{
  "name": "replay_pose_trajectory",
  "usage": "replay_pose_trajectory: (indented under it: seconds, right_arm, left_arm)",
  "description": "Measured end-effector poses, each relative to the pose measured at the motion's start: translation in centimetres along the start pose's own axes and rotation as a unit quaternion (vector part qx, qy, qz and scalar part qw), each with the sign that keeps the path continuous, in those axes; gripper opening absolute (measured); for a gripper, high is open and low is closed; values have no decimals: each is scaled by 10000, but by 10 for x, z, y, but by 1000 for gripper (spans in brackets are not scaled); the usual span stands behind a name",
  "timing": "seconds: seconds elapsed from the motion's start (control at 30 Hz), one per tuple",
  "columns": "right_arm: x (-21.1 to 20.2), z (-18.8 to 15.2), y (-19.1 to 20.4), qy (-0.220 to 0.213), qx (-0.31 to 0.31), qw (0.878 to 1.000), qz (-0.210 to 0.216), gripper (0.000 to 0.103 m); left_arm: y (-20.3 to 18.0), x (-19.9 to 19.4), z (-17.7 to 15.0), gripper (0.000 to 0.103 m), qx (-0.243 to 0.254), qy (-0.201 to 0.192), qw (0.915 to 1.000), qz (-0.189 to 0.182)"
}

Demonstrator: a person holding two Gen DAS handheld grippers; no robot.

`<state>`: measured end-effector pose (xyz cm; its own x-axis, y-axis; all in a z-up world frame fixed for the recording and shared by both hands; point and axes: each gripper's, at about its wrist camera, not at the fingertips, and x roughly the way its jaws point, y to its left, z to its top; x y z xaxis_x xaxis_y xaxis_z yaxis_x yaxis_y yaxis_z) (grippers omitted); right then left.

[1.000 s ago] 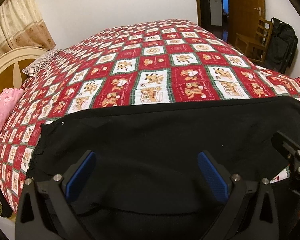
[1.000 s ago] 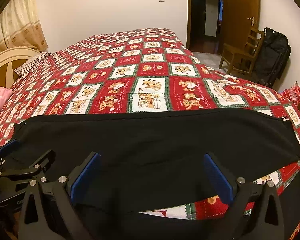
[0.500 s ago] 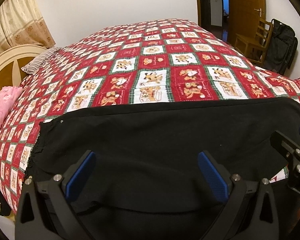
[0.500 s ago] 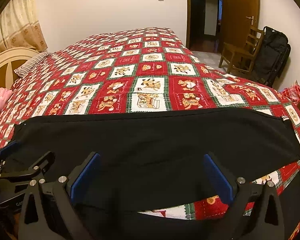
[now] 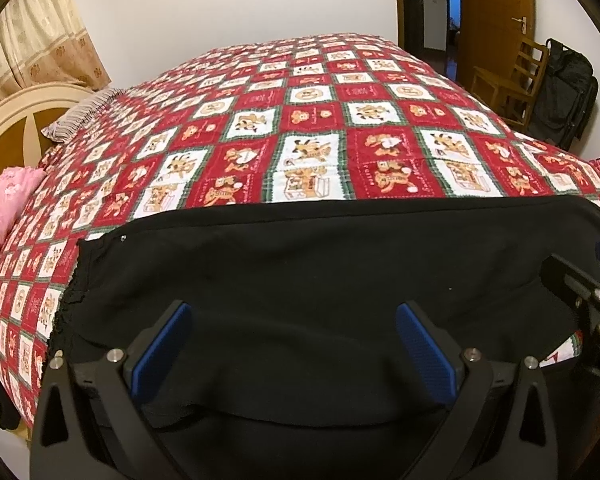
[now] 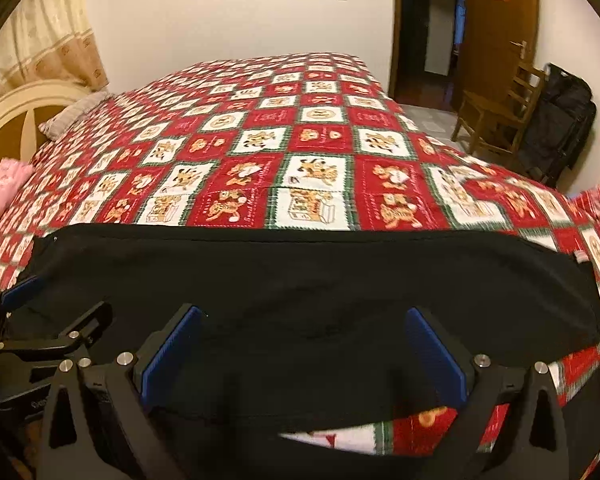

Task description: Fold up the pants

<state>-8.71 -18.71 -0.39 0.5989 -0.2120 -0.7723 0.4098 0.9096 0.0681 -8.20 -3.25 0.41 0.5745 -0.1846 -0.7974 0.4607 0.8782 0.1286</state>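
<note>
- While the black pants (image 5: 320, 280) lie flat across the near edge of the bed's checkered quilt (image 5: 312, 128), the left hand-held gripper (image 5: 294, 348) hovers spread above them.
- Right hand-held gripper (image 6: 306, 354) likewise spread, gripping nothing.

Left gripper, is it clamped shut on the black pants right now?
No, the left gripper has its blue pads wide apart, with the black pants lying flat between them on the bedspread.

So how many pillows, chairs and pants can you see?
Pillows: 2, striped pillow and pink pillow
Chairs: 1, wooden chair
Pants: 1, black pants
Total: 4
</note>
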Motion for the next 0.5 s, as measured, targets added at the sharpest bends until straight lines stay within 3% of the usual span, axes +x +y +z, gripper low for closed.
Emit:
replay_pose_trajectory:
  seconds: [0.13,0.2,0.5]
  right_arm:
    - [25,19,4,221,-382,9988,204,96]
    - [40,32,10,320,-597,9968,423,83]
    - [105,59,66,425,-2092,9738,779,82]
  left_arm:
    - [26,8,2,103,-291,186,9993,-139]
    - [40,13,1,103,-450,252,9986,-123]
    - [96,34,5,103,-973,487,9939,178]
